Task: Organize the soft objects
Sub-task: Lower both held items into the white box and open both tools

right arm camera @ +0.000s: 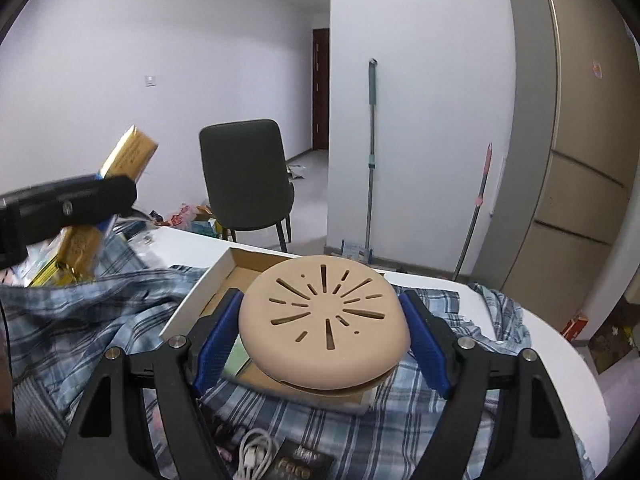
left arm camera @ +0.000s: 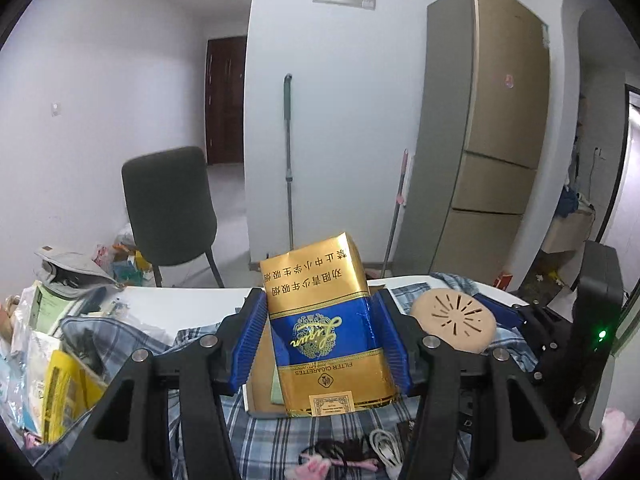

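My left gripper (left arm camera: pixel 320 344): clamped on a gold-and-blue cigarette carton (left arm camera: pixel 326 332), pads pressing both long sides, carton lifted above the table.
My right gripper (right arm camera: pixel 322 332): spread wide, gripping a round beige perforated pad (right arm camera: pixel 324 320) by its rim.
Below the pad: an open cardboard box (right arm camera: pixel 208 284).
Underneath: plaid shirt (right arm camera: pixel 100 312) spread over the white table (right arm camera: pixel 568 344).

White table (right arm camera: pixel 560 360) under rumpled plaid shirt (right arm camera: pixel 100 312), open cardboard box (right arm camera: pixel 200 292), cable (right arm camera: pixel 252 452).
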`<action>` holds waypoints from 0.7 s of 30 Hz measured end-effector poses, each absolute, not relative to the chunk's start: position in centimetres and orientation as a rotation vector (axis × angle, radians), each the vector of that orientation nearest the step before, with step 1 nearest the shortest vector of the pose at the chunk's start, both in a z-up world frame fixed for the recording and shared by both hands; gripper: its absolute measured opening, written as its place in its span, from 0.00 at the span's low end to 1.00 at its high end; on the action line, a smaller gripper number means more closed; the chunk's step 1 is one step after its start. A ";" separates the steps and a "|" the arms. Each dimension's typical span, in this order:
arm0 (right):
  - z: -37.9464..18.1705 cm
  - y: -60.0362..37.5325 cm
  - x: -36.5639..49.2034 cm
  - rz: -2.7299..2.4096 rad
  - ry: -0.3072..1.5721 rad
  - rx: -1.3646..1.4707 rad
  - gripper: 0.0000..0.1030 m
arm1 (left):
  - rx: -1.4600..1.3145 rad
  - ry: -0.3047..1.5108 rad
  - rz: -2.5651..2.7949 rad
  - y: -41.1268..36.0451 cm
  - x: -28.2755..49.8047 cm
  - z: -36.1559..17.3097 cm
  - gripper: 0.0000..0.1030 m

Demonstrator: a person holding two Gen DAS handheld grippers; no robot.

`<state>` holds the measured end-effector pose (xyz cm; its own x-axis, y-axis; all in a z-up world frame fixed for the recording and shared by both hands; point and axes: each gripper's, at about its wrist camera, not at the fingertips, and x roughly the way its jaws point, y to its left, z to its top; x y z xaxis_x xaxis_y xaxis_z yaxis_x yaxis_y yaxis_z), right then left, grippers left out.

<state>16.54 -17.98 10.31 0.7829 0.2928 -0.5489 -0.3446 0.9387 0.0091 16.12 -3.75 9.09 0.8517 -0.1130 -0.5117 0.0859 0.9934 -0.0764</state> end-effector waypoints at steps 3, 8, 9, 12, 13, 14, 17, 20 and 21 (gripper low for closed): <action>8.9 -18.0 18.9 0.344 0.623 -0.072 0.75 | -0.054 0.594 -0.097 -3.5 18.9 7.5 0.55; 5.6 -17.5 21.6 0.342 0.704 -0.075 0.75 | -0.044 0.691 -0.085 -3.7 22.6 4.1 0.55; 4.8 -17.2 22.1 0.347 0.731 -0.082 0.75 | -0.043 0.708 -0.082 -3.7 23.0 3.4 0.55; 2.8 -17.0 22.9 0.357 0.792 -0.076 0.75 | -0.035 0.770 -0.078 -3.7 24.4 0.7 0.55; 2.3 -17.0 23.2 0.360 0.806 -0.075 0.75 | -0.032 0.784 -0.075 -3.9 24.6 -0.1 0.55; 1.9 -17.0 23.3 0.357 0.815 -0.076 0.75 | -0.031 0.796 -0.073 -3.9 24.7 -0.8 0.56; 1.0 -16.8 23.3 0.361 0.834 -0.089 0.76 | -0.024 0.835 -0.078 -3.7 25.6 -2.6 0.56; 0.4 -16.6 23.4 0.366 0.834 -0.100 0.76 | -0.001 0.854 -0.073 -3.8 25.9 -3.5 0.56; 0.3 -16.4 23.3 0.366 0.836 -0.104 0.76 | -0.001 0.861 -0.076 -3.7 26.0 -3.7 0.56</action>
<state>23.27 -16.44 0.31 0.6120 0.2761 -0.7411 -0.3572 0.9325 0.0524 26.01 -3.70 -3.75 0.6492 -0.0671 -0.7576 0.0662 0.9973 -0.0315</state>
